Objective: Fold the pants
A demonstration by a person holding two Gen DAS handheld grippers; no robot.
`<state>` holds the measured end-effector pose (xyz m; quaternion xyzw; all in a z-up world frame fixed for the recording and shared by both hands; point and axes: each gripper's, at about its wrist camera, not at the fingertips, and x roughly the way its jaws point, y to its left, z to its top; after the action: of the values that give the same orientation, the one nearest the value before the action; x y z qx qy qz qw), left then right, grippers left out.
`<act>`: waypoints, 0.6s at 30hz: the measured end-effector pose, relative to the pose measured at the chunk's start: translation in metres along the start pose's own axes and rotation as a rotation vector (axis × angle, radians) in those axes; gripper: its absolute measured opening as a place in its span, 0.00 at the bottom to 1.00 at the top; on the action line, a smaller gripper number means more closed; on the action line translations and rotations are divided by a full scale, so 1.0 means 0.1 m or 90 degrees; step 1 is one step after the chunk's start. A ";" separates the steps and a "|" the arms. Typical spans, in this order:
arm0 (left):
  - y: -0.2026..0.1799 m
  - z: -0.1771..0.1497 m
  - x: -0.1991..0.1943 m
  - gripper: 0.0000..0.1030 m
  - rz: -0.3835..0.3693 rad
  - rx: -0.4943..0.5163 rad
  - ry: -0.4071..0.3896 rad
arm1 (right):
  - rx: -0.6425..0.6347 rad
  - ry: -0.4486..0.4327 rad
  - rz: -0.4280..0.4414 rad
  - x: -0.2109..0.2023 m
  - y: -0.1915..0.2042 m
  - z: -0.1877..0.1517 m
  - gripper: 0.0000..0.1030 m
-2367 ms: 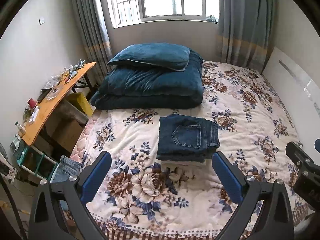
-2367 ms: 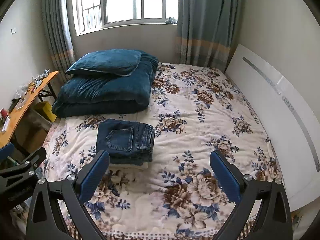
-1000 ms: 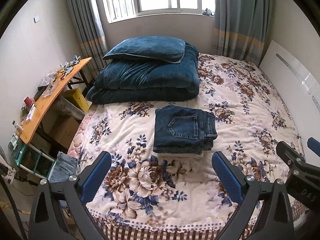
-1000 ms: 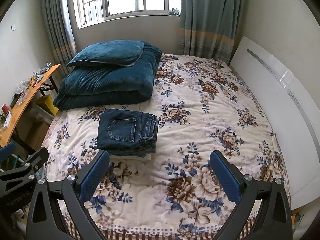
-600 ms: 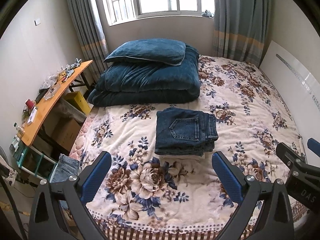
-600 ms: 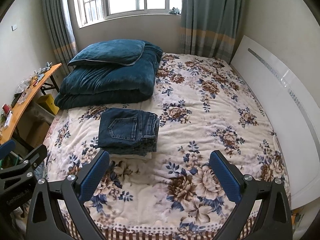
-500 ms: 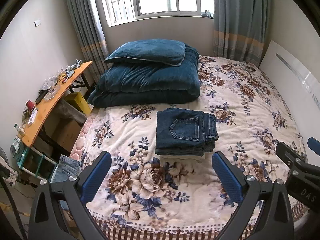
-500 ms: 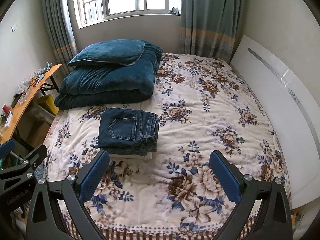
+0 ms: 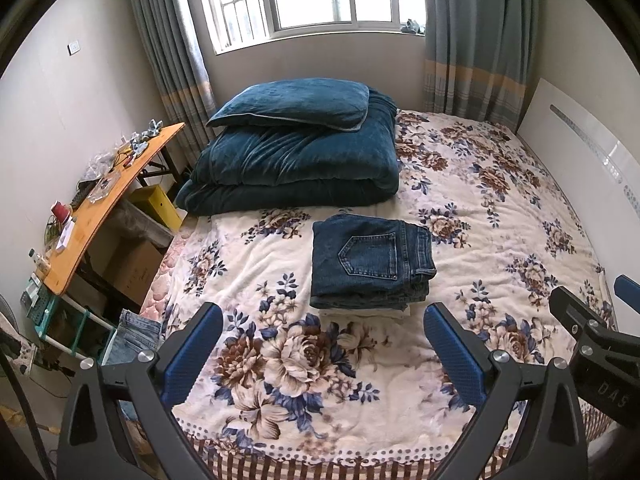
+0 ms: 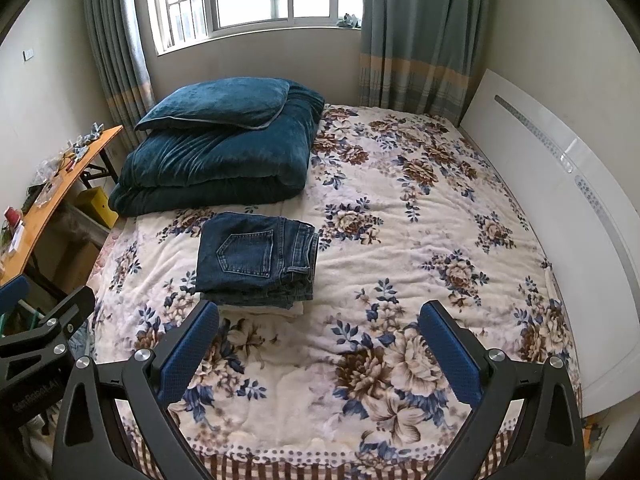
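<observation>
Left gripper (image 9: 323, 350): nearest the camera, held over the foot edge of the bed; its blue-padded fingers (image 9: 192, 350) are spread wide with nothing between them.
Right gripper (image 10: 319, 346): likewise over the foot edge, fingers (image 10: 448, 350) spread and empty, well apart from the denim.
Bed cover: cream blanket printed with brown and blue flowers (image 9: 500, 216), smooth between the grippers and the pants.
Pants: dark blue denim jeans (image 9: 370, 262) folded into a compact rectangle, back pocket up, lying on a pale folded cloth (image 9: 368, 314) toward the bed's left edge, about midway up it.
Beyond: folded teal velvet quilt (image 9: 296, 168) with a matching pillow (image 9: 292, 102) on top, at the bed's far left corner.
Change: over the last couple of seconds both views have drawn back and steadied; the jeans have not shifted and neither gripper has closed.
Meaning: the fold looks finished, and the grippers seem to be retreating rather than lining up another crease.
</observation>
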<state>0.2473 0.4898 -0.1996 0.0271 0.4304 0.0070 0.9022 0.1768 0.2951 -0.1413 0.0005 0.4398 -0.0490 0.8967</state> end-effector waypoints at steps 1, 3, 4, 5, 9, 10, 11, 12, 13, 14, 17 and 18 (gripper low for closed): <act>0.00 0.00 0.00 1.00 -0.001 -0.001 0.001 | 0.000 0.000 0.000 0.00 0.00 0.00 0.99; 0.00 0.00 0.00 1.00 0.001 -0.002 0.000 | -0.002 0.000 0.000 0.00 0.00 0.00 0.99; 0.01 0.02 0.01 1.00 0.000 -0.001 0.000 | -0.001 0.000 -0.001 -0.01 0.00 -0.01 0.99; 0.01 0.02 0.01 1.00 -0.001 0.000 0.002 | -0.001 -0.001 0.000 0.00 0.00 0.00 0.99; 0.01 0.03 0.01 1.00 0.000 0.001 -0.001 | -0.002 -0.002 0.000 0.00 0.00 0.00 0.99; 0.00 0.03 0.02 1.00 -0.001 0.001 -0.001 | -0.002 -0.001 0.001 0.00 -0.01 0.00 0.99; 0.00 0.03 0.02 1.00 0.000 0.001 -0.001 | -0.002 -0.001 0.000 -0.01 -0.01 -0.01 0.99; 0.02 0.03 0.02 1.00 -0.002 0.001 -0.002 | -0.002 -0.001 0.000 -0.01 0.00 0.00 0.99; 0.02 0.03 0.01 1.00 -0.003 0.002 -0.002 | -0.002 -0.001 0.000 -0.01 -0.01 0.00 0.99; 0.04 0.02 0.02 1.00 -0.002 0.003 -0.003 | -0.002 -0.001 0.000 0.00 -0.01 0.00 0.99; 0.04 0.03 0.02 1.00 -0.005 0.003 -0.003 | -0.003 0.000 0.001 -0.01 -0.01 -0.01 0.99; 0.04 0.03 0.02 1.00 -0.005 0.003 -0.004 | -0.002 0.000 0.000 -0.01 0.00 -0.01 0.99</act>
<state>0.2514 0.4941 -0.1989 0.0279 0.4275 0.0025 0.9036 0.1750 0.2950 -0.1413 -0.0013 0.4400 -0.0485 0.8967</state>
